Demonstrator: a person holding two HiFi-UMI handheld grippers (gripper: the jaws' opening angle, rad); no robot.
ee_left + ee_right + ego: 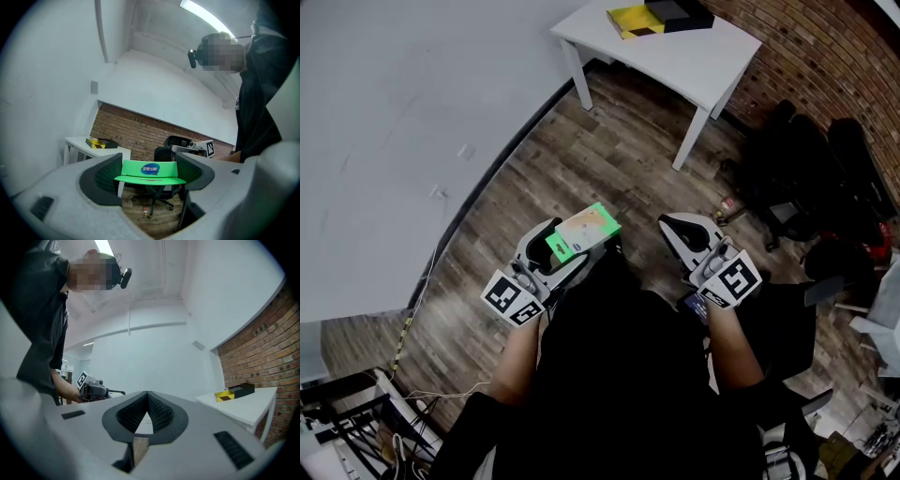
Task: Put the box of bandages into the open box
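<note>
My left gripper is shut on the green box of bandages, held at waist height in front of the person. In the left gripper view the green box sits crosswise between the two jaws, blue logo facing the camera. My right gripper is shut with nothing in it; its jaws meet at the tips. The open box, yellow inside with a black lid, lies on the white table at the far top of the head view, well away from both grippers. It also shows small as the open box and the open box.
Wood floor lies between the person and the white table. Black office chairs crowd the brick wall on the right. A small bottle lies on the floor near the table leg. A white wall runs along the left.
</note>
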